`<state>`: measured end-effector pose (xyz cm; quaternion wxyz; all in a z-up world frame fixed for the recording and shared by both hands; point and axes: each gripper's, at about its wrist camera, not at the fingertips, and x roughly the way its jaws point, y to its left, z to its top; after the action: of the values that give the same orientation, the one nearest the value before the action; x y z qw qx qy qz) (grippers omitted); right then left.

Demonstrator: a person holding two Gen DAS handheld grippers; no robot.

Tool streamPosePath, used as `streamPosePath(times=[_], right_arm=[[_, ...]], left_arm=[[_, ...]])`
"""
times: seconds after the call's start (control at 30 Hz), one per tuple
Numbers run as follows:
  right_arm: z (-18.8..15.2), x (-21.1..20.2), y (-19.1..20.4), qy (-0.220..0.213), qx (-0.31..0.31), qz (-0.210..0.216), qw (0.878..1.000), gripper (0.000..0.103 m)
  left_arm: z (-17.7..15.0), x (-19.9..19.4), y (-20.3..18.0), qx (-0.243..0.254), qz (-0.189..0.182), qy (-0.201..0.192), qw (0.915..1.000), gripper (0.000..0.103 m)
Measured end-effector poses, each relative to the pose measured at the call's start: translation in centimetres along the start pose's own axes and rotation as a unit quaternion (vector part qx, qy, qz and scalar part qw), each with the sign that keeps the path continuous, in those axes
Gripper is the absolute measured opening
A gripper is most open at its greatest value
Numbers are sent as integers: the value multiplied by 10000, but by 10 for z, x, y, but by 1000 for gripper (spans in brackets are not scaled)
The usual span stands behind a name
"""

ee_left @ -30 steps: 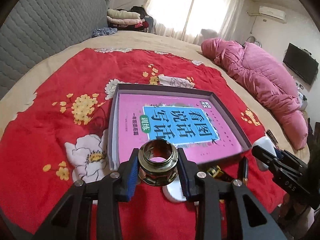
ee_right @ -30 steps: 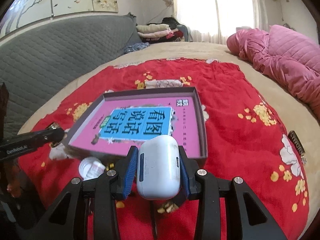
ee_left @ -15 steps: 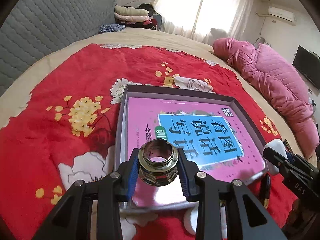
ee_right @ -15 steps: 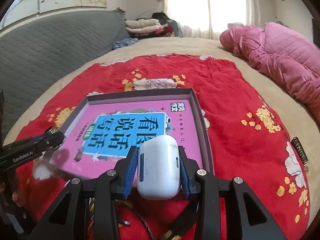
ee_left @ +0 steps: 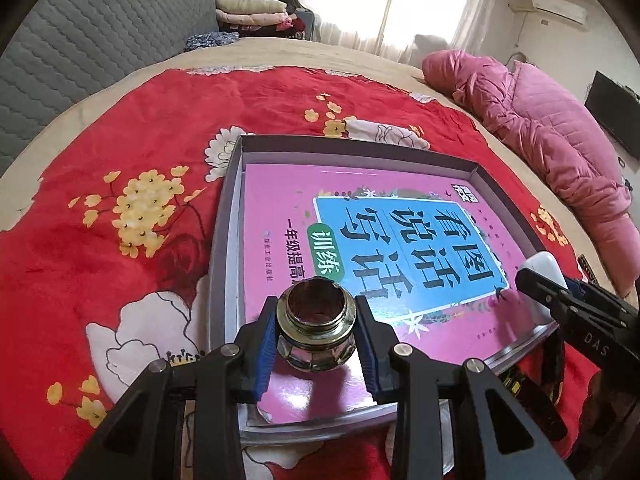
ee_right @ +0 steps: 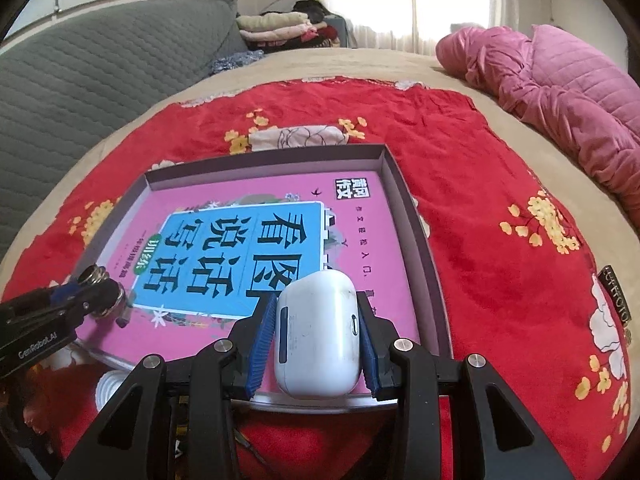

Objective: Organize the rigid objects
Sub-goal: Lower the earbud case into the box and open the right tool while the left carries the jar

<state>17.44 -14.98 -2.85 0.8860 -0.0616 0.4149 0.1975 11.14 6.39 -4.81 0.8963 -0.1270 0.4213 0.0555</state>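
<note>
1. Bed (ee_left: 100,92) took up basically the whole shot, with a red floral blanket (ee_left: 120,264) spread over it and a pink quilt (ee_left: 560,132) bunched at the far right.
2. A shallow grey tray (ee_left: 224,248) sat on the blanket, and a pink book (ee_left: 280,208) with a blue title panel lay flat inside it, filling most of the floor.
3. Right gripper (ee_right: 316,340) was clamped on a white earbud case (ee_right: 316,336), blue pads tight on both sides, held over the near right corner of the tray.
4. Left gripper (ee_left: 316,336) was squeezing a small glass jar (ee_left: 316,332), mouth up and no lid, over the near left part of the book. Couldn't really tell if it was touching the cover or just above it.
5. Some small white round thing (ee_right: 110,384) was peeking out on the blanket by the tray's near edge, mostly hidden.
</note>
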Motion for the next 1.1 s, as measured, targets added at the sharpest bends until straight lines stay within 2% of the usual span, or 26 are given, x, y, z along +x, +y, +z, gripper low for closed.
streamPosePath(times=[0.43, 0.73, 1.1], right_arm=[[1, 11, -8, 187, 115, -58, 9997, 39], [1, 9, -8, 135, -21, -284, 9995, 40], [-5, -3, -17, 46, 85, -360, 9993, 42]], left_arm=[[-3, 2, -3, 216, 23, -12, 9998, 36], [-3, 2, -2, 206, 15, -15, 9998, 36], [-6, 0, -1, 191, -88, -4, 9998, 37]])
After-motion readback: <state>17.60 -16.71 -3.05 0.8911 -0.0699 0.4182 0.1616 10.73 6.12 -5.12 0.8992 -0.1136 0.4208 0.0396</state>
